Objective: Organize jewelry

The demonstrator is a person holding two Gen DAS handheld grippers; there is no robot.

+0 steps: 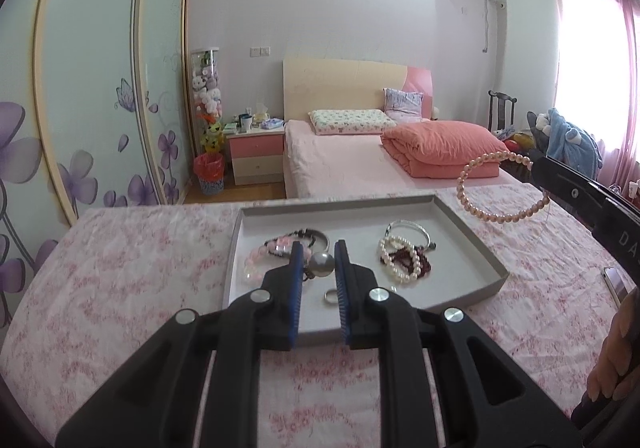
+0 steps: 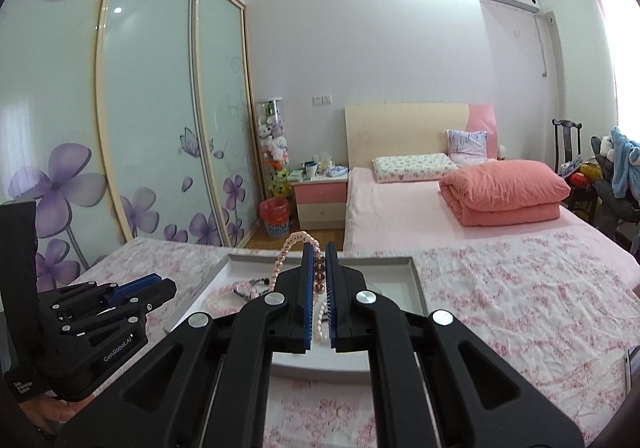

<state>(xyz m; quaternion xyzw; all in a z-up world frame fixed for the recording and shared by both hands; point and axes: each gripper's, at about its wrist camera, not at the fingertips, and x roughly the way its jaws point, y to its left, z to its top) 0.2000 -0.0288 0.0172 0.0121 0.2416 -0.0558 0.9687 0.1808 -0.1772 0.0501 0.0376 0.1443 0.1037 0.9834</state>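
Observation:
A grey tray [image 1: 472, 244] lies on the floral cloth and holds jewelry. My left gripper [image 1: 319, 248] hovers over its near part, jaws apart around nothing, with a large grey pearl [image 1: 322, 264], a pink bead bracelet [image 1: 260, 260] and a small ring [image 1: 331, 295] below. A pile of white pearl and dark red bead strands [image 1: 404, 262] and a silver bangle [image 1: 408, 226] lie to the right. My right gripper [image 2: 319, 248] is shut on a pink pearl necklace [image 1: 496, 183], held up above the tray's right edge; the necklace [image 2: 294, 240] loops over its fingers.
The tray [image 2: 416, 276] sits on a table with a pink floral cloth [image 1: 120, 288]. A phone [image 1: 616, 282] lies at the right edge. Beyond are a bed [image 1: 360, 155], a nightstand [image 1: 256, 151] and sliding wardrobe doors [image 1: 100, 87].

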